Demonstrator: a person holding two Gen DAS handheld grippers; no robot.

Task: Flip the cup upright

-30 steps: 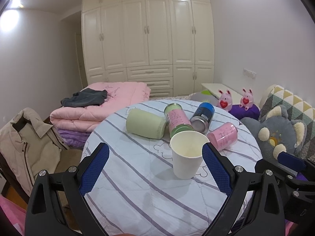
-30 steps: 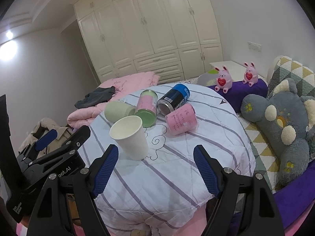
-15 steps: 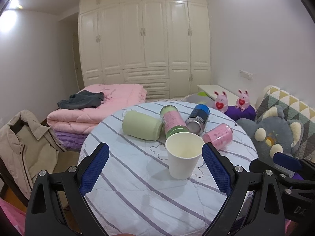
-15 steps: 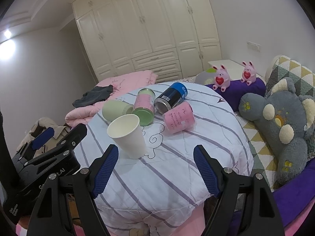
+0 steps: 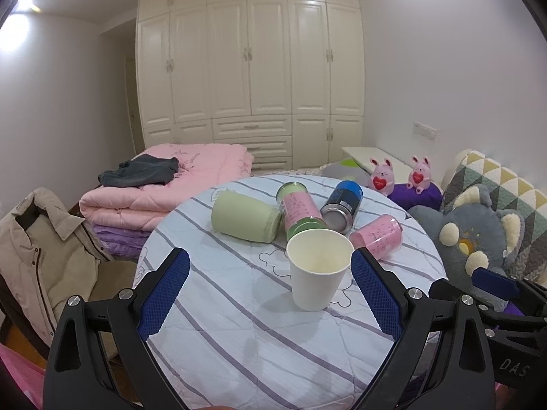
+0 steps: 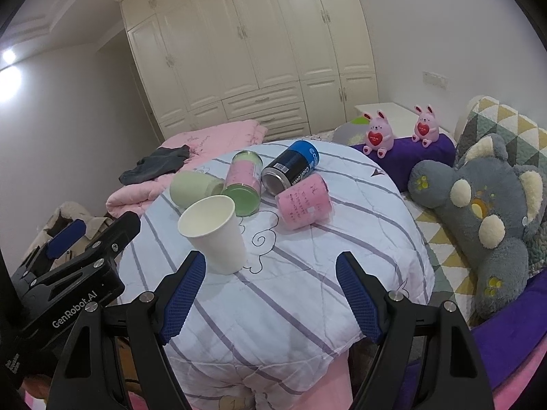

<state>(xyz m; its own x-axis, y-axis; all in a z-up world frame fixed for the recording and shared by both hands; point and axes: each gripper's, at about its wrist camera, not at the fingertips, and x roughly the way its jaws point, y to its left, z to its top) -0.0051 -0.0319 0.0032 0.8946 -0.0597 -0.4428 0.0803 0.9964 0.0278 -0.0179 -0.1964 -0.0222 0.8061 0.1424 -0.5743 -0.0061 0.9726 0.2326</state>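
A white paper cup (image 5: pixel 318 270) stands upright, mouth up, on the round table with a striped cloth (image 5: pixel 239 324). It also shows in the right wrist view (image 6: pixel 215 234). My left gripper (image 5: pixel 270 290) is open and empty, its blue pads short of the cup on either side. My right gripper (image 6: pixel 270 294) is open and empty, held back near the table's front edge, right of the cup. The left gripper's body (image 6: pixel 68 273) shows at the left of the right wrist view.
Behind the cup lie a light green cup (image 5: pixel 244 217), a pink-and-green can (image 5: pixel 299 210), a blue-black can (image 5: pixel 342 205) and a pink can (image 5: pixel 377 237). A grey plush toy (image 6: pixel 478 212) and cushions are right; folded pink bedding (image 5: pixel 164 184) and a chair with a jacket (image 5: pixel 41 249) are left.
Both grippers have drawn back and risen slightly, so the table looks a little farther away. The cup stays upright in the same spot. Both grippers stay open.
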